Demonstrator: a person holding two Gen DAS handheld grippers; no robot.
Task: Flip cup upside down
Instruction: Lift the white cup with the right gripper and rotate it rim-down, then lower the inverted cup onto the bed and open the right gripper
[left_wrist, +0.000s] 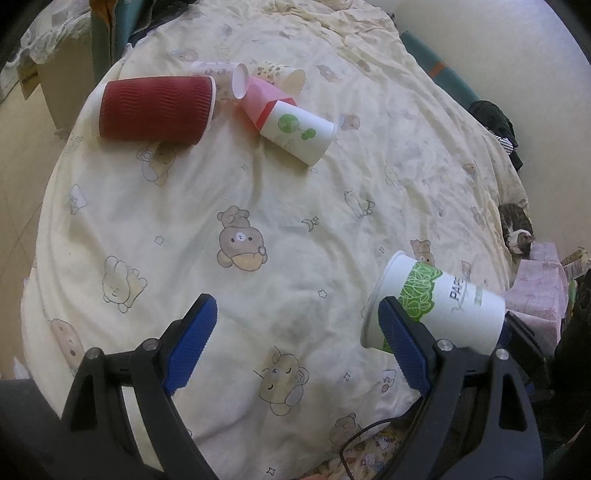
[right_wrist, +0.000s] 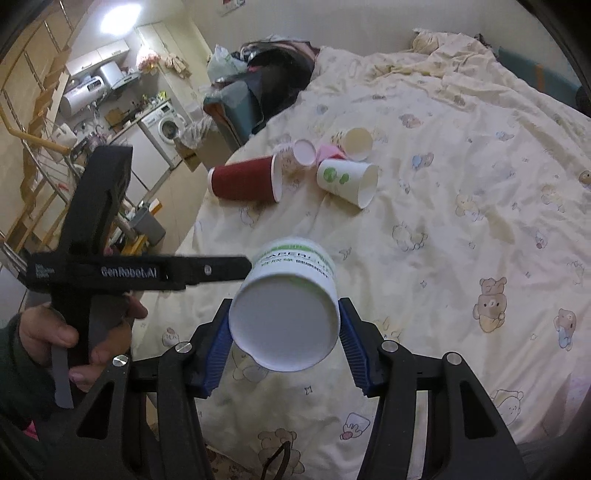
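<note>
Between the right gripper (right_wrist: 283, 334) fingers the white-and-green cup (right_wrist: 286, 314) sits clamped, base toward the camera; left gripper (left_wrist: 295, 347) gapes.

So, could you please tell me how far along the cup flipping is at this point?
Done: the right hand-held gripper has the green-leaf paper cup clamped and lifted off the bedspread. In hand: the cup is tipped on its side in the air. Left: turning it rim-down and setting it on the bed. The left hand-held gripper is open and empty.
</note>
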